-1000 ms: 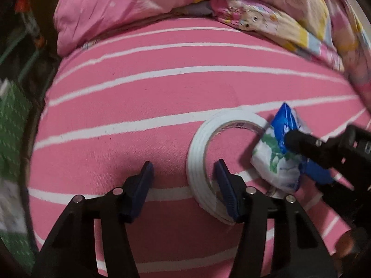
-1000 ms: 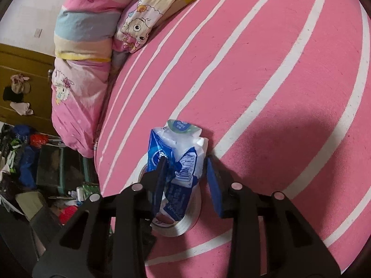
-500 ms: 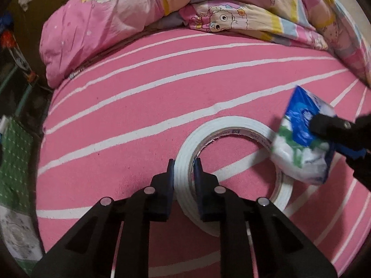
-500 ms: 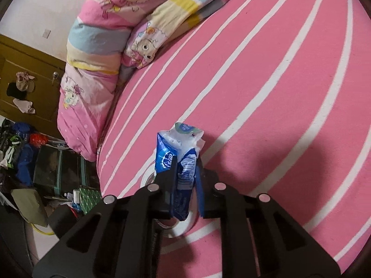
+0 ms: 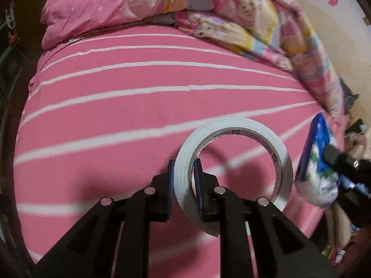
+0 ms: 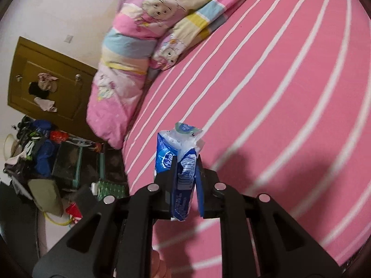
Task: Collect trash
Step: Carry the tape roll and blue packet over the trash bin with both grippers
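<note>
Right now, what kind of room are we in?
Most likely a lived-in bedroom: a pink striped bed sheet, a cartoon-print quilt bunched at its end, and a cluttered floor beside a wooden door.

tape roll [image 5: 231, 173]: white ring, printed cardboard core, standing on edge, raised above the pink striped sheet, band pinched from both sides | wrapper [image 6: 180, 169]: crumpled blue-and-white plastic packet, barcode showing, upright, squeezed mid-body, clear of the sheet

one tape roll [image 5: 231, 173], one blue wrapper [image 6: 183, 166], two tongs [image 5: 184, 185]
</note>
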